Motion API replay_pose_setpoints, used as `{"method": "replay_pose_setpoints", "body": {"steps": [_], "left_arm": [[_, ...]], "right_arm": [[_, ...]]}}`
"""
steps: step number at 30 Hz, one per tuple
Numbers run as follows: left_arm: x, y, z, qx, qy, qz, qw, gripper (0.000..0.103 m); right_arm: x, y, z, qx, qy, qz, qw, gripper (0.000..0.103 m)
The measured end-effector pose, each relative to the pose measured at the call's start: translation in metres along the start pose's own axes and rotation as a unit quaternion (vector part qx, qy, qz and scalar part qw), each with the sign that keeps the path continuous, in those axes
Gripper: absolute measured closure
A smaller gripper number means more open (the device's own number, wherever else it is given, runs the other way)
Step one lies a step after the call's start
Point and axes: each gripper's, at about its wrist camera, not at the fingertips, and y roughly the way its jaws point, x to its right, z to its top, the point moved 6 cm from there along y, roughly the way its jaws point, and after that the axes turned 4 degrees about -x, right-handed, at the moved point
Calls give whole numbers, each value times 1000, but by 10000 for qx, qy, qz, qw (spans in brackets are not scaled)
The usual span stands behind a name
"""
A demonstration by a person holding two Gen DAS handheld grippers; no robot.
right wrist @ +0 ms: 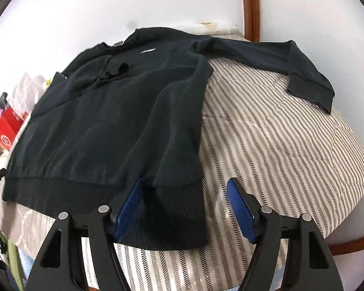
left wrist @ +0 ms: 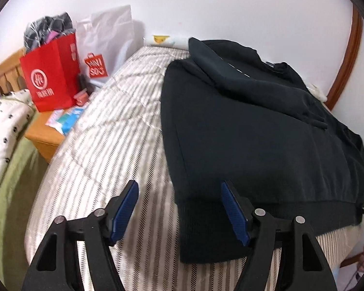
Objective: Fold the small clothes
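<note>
— White walls [left wrist: 206, 4] and a curved brown wooden bed frame [left wrist: 351, 55] are seen behind a mattress covered in a beige-and-grey striped quilt [left wrist: 123, 126]. What is laid on it?

— A black long-sleeved sweatshirt [right wrist: 114, 111] is spread flat on the quilt, its ribbed hem [right wrist: 60, 194] turned toward both cameras. One sleeve is folded across the chest in the left wrist view [left wrist: 242, 82]; the other sleeve [right wrist: 291, 68] is stretched out to the side on the quilt, its cuff lying flat.

— What is found beside the bed?

— A light wooden nightstand [left wrist: 43, 133] is seen at the left, on which a red paper shopping bag stuffed with dark clothing [left wrist: 51, 72] is stood. A white plastic bag with a red logo [left wrist: 102, 43] is leaned against the wall next to it, and a spotted white duvet [left wrist: 4, 126] is bunched at the far left.

— And the tools?

— The left gripper [left wrist: 179, 211] is held with its blue-padded fingers [left wrist: 126, 208] spread apart, straddling the hem's left corner. The right gripper [right wrist: 184, 211] is likewise spread wide over the hem's right corner; nothing is clamped by either.
</note>
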Motion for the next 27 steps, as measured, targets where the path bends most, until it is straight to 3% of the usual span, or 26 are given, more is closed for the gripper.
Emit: {"method": "replay_pose_setpoints", "body": {"steps": [7,11,14,16,18,27], "left_arm": [[10,18,4,-40,132,-70,9999,53],[15,21,9,-12,179,148,9997,76],[10,22,13,-48,51,217,9997,91],[7,20,12,-90,28,143,9999,93],[5,17,9,-96,25,87,9999,94],[-6,-14,-17,-105,-70,-150,9998,95]], "right_arm": [[-2,7,8,58,49,-84,9999,35],[-4,13,17,110,4,-90,9999,41],[-6,17,24,150,-87,-146,9997,67],[-7,16,26,183,-216,-162,9995,84],[-6,13,25,223,-287,-174,9992,88],[2,-7,7,209,-270,-4,9994,92]]}}
